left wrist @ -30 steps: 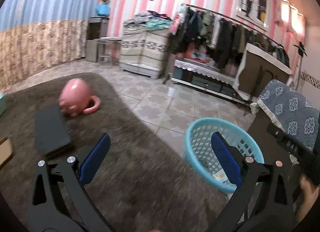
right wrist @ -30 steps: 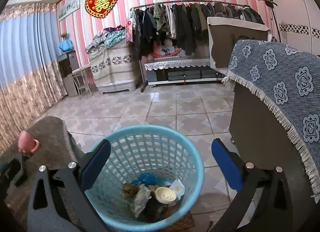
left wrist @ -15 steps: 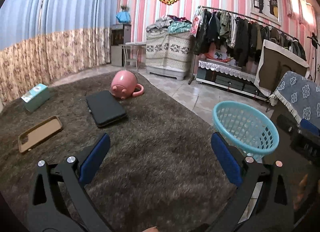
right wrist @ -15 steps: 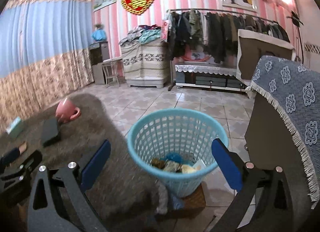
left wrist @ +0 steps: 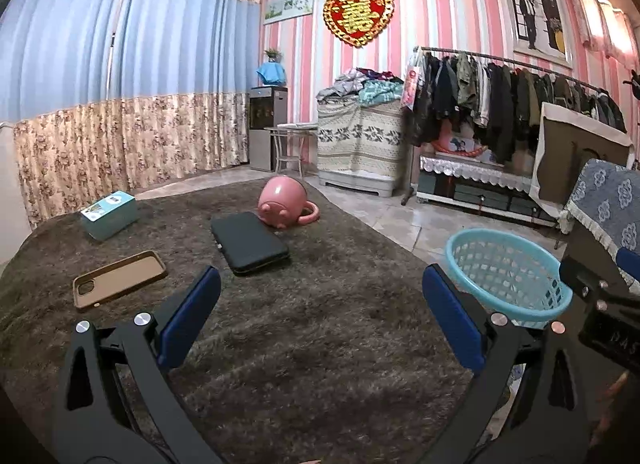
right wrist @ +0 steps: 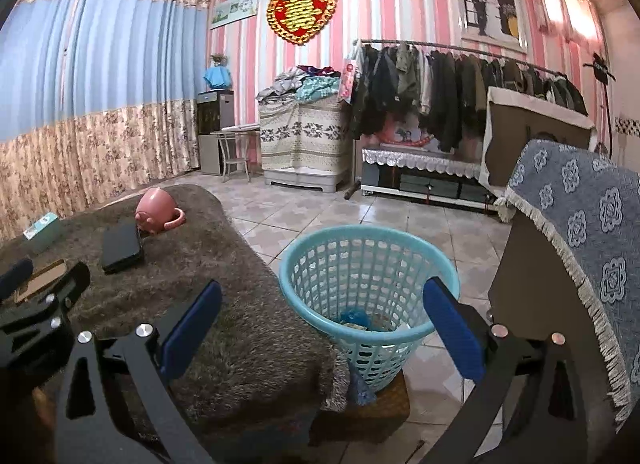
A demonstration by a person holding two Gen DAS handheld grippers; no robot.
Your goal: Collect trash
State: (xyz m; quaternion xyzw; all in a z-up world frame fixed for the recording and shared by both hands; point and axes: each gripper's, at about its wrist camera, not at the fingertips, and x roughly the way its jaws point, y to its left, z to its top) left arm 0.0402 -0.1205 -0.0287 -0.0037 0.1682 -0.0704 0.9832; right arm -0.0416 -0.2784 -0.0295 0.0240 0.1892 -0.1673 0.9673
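A light blue plastic basket [right wrist: 370, 288] stands on a low wooden stool beside the brown shaggy-covered surface [right wrist: 224, 304]; some trash [right wrist: 360, 318] lies at its bottom. The same basket [left wrist: 504, 272] shows at the right of the left wrist view. My right gripper [right wrist: 320, 328] is open and empty, held back from the basket with the rim between its fingers. My left gripper [left wrist: 320, 316] is open and empty above the shaggy cover [left wrist: 300, 344]. The other gripper's black body shows at each view's edge.
On the cover lie a pink pig-shaped mug [left wrist: 286, 204] on its side, a black case [left wrist: 248, 242], a brown phone case [left wrist: 118, 280] and a teal box [left wrist: 110, 214]. A blue-cloth-draped cabinet [right wrist: 580, 232] stands right of the basket. Tiled floor and a clothes rack [right wrist: 460, 92] lie behind.
Both grippers have pulled back and up from the basket. The right one was right over the basket's mouth; now the basket stands farther off. The left view has swung towards the cover.
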